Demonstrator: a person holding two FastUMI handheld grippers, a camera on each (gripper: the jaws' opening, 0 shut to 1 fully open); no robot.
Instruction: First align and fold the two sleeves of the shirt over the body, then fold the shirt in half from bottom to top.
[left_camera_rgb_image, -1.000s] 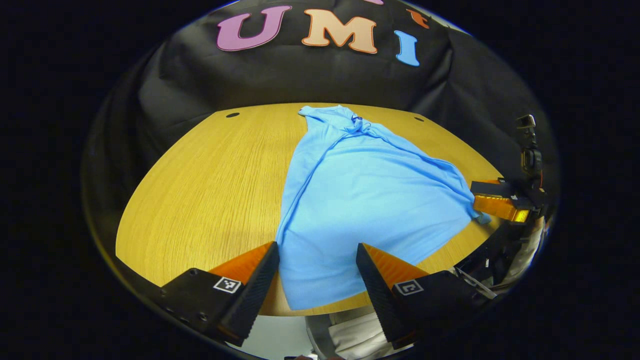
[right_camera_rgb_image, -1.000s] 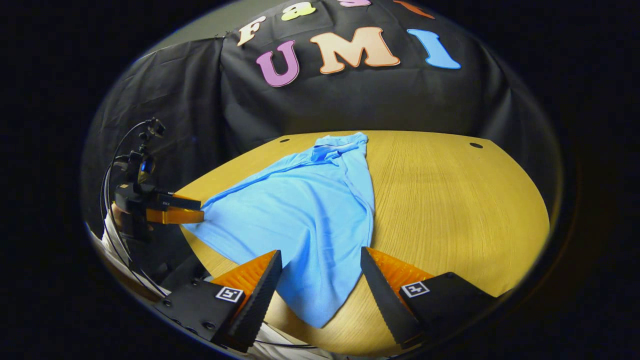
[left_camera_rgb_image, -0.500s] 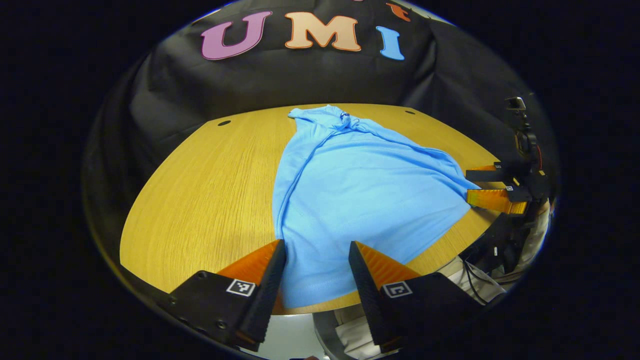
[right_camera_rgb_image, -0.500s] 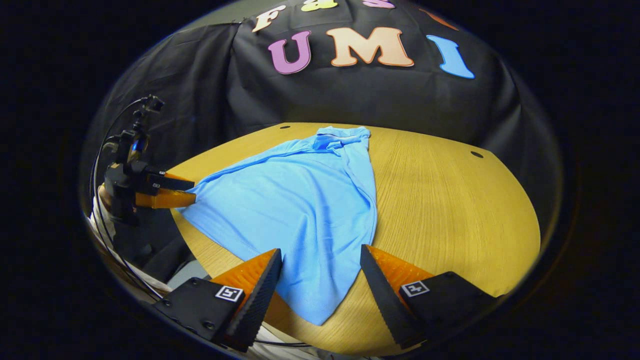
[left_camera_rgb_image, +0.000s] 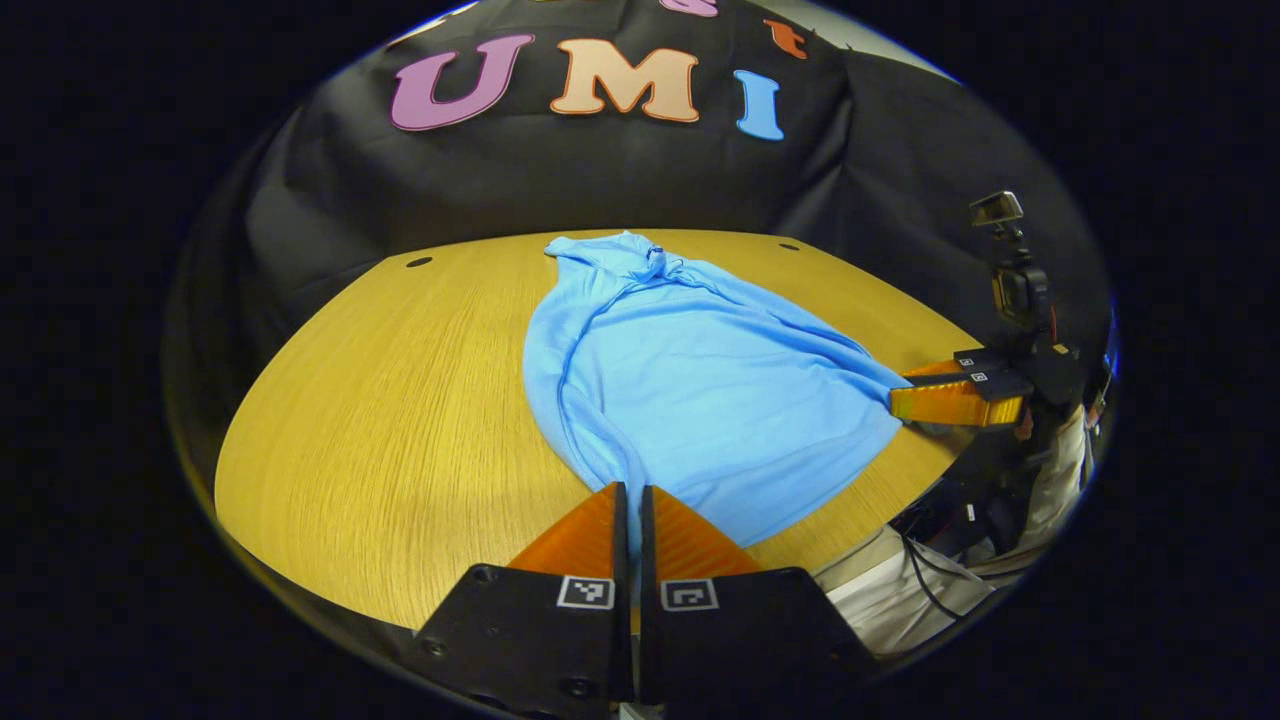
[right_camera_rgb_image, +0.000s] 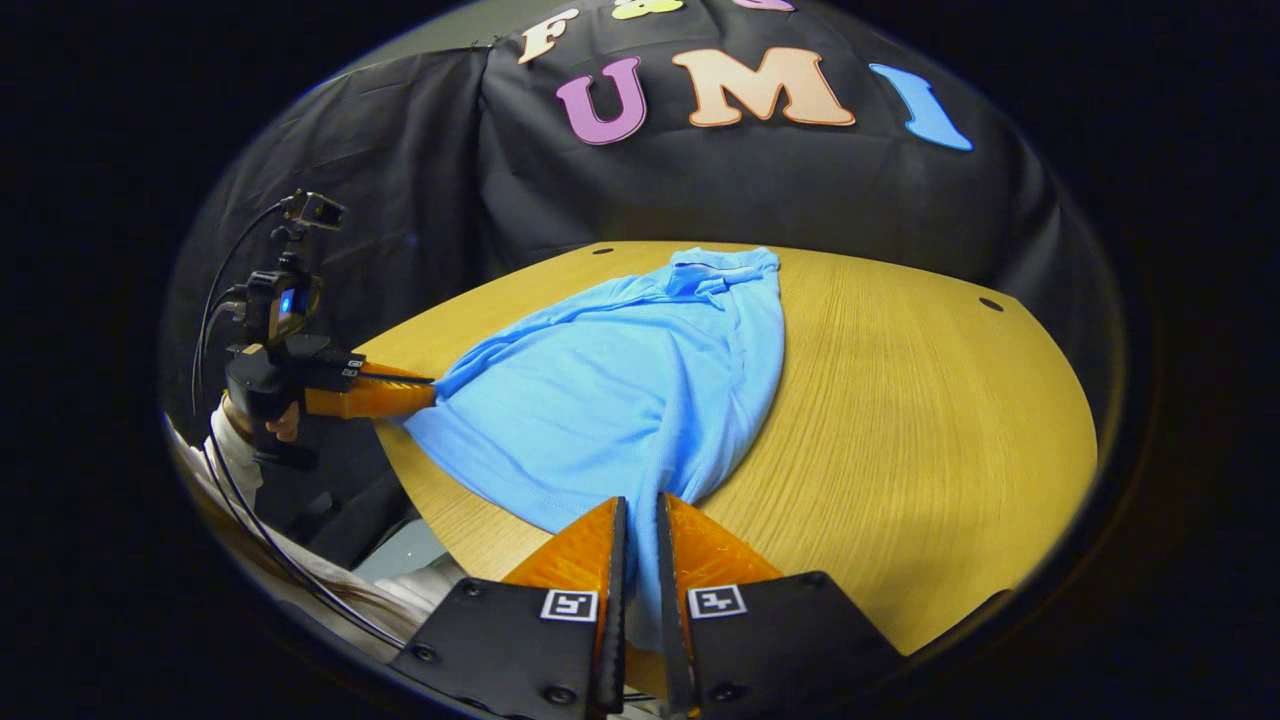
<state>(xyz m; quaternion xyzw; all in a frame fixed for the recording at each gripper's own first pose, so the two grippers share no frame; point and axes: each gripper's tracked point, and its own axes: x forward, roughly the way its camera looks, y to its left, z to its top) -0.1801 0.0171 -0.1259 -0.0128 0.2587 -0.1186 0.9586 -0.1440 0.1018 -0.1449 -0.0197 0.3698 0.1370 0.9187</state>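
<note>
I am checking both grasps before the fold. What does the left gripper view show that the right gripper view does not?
The left gripper view gives the left gripper close up, shut on the shirt hem, with the right gripper farther off at the other corner. The right gripper view gives the right gripper close up, shut on its corner, and a hand holding the left gripper. Both share the shirt lying on the wooden table.
</note>
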